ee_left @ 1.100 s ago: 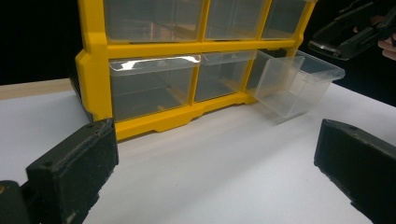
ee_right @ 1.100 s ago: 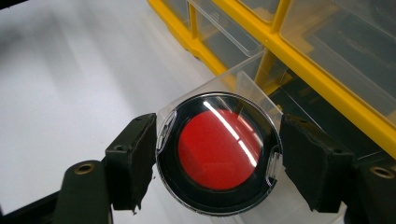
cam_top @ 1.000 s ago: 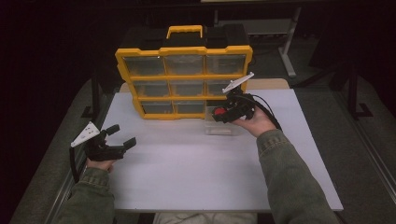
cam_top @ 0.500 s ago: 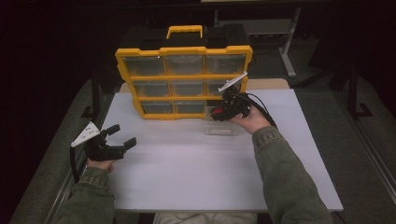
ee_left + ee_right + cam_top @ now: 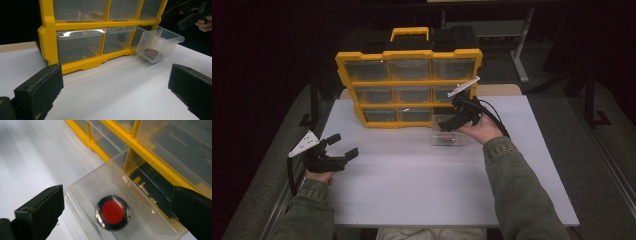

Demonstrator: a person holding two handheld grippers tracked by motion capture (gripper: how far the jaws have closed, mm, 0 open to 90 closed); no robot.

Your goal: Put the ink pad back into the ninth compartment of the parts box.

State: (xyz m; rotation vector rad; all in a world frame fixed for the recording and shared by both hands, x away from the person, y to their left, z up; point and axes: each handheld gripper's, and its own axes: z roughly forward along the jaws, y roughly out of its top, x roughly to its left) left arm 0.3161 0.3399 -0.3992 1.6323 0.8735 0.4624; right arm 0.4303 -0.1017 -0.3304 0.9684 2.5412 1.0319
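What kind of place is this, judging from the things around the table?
Probably a lab or workshop set up for recording: a bare white table, a yellow parts organizer with clear drawers, and dark metal stands on a grey floor.

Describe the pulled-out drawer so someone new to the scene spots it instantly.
Find the yellow organizer standing on the white table. At its bottom-right corner, one clear drawer sticks out onto the table below the right gripper. Unlike its pushed-in neighbours, it holds a round black disc with a red centre.
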